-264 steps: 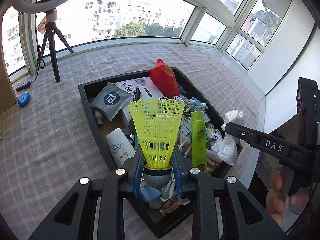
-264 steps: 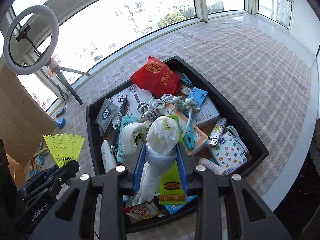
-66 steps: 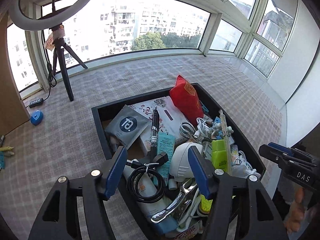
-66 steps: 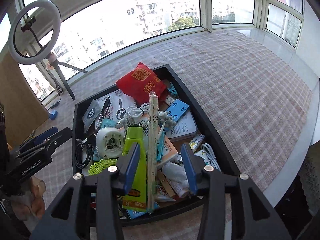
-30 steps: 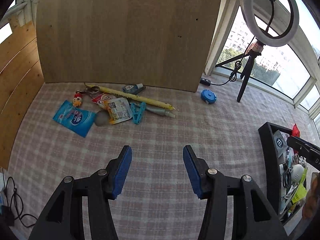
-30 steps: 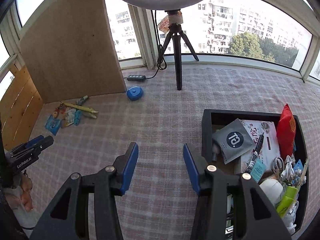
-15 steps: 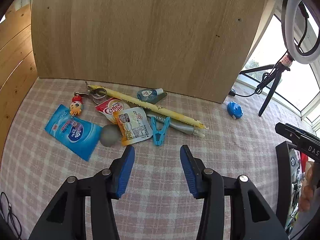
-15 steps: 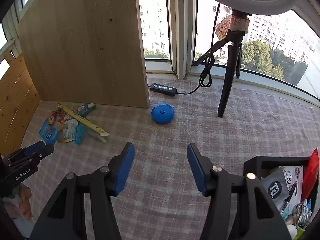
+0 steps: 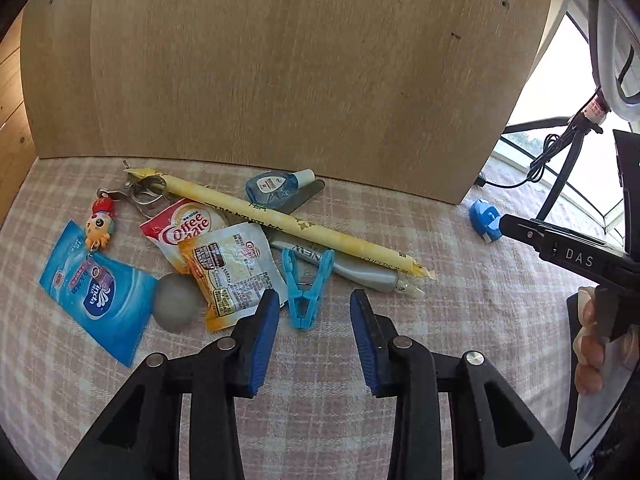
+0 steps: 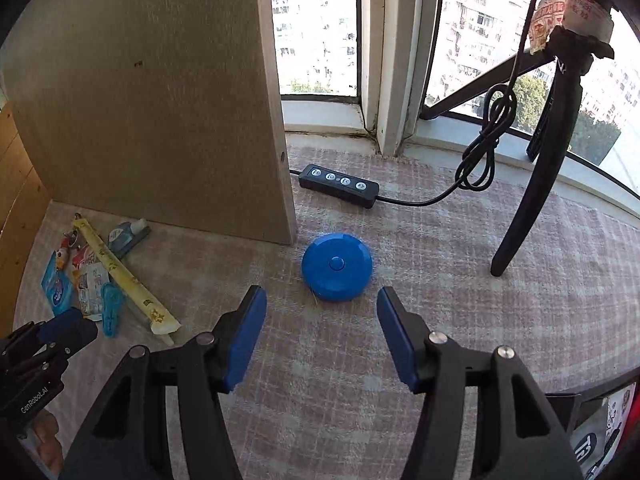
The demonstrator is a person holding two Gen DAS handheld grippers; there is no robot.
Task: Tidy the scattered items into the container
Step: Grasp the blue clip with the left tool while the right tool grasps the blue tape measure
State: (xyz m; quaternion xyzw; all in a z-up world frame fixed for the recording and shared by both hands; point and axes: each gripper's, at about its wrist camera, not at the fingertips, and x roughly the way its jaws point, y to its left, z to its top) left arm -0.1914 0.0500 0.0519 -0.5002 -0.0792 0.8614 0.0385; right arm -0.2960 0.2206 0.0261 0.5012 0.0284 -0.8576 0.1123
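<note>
My left gripper [image 9: 314,312] hovers just short of a blue clothes peg [image 9: 306,288] on the checked cloth; its jaws are closing with nothing between them. Around the peg lie a yellow paper-wrapped stick [image 9: 280,222], a grey pen [image 9: 352,270], two Coffee-mate sachets [image 9: 230,268], a grey ball [image 9: 176,302], a blue tissue pack [image 9: 98,292], a doll keyring [image 9: 100,222] and an eye-drop bottle [image 9: 274,186]. My right gripper [image 10: 322,316] stands just short of a round blue tape measure [image 10: 336,266]; its jaws are opening and empty. A corner of the black container [image 10: 592,420] shows at lower right.
A wooden board [image 9: 280,72] stands upright behind the scattered items. A tripod leg [image 10: 532,184] and a cable with a black button remote [image 10: 338,184] lie near the window sill. A person's hand [image 9: 592,344] holds the right gripper at the right edge of the left wrist view.
Both grippers have dropped closer to the cloth. The left came nearer the blue peg and its jaws narrowed. The right came nearer the blue tape measure and its jaws widened.
</note>
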